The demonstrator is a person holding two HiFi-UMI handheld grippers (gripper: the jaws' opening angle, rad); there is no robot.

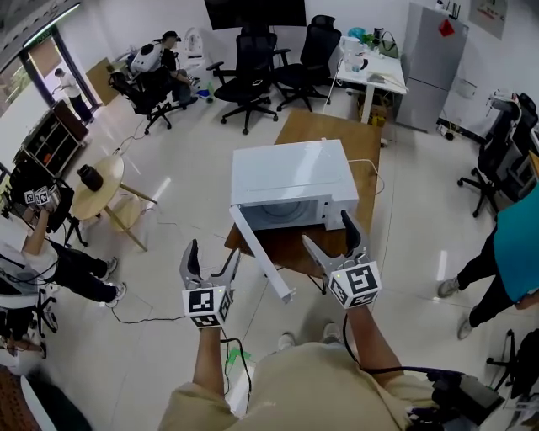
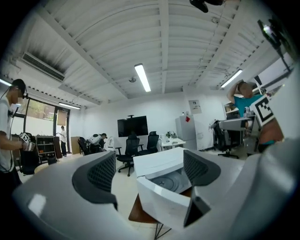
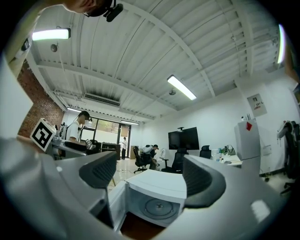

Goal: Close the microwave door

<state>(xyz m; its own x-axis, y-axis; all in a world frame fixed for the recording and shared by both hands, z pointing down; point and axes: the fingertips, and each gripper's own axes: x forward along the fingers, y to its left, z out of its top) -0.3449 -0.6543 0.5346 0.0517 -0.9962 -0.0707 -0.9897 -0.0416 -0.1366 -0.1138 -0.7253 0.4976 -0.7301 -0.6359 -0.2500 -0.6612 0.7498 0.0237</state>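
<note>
On the brown worktop [image 1: 328, 126] stands the white microwave [image 1: 290, 177], its door [image 1: 263, 259] swung wide open from its front left corner, so the cavity with its turntable shows. In front of the microwave, the left tongs [image 1: 215, 251] hover close beside the door's outer face and the right tongs [image 1: 328, 229] before the open cavity, both with jaws spread apart and gripping nothing

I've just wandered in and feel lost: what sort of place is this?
Most likely an open office or lab workroom: black swivel chairs stand around, a dark wall screen hangs at the far end, and a white microwave, door open, sits on a small wooden table mid-floor.
</note>
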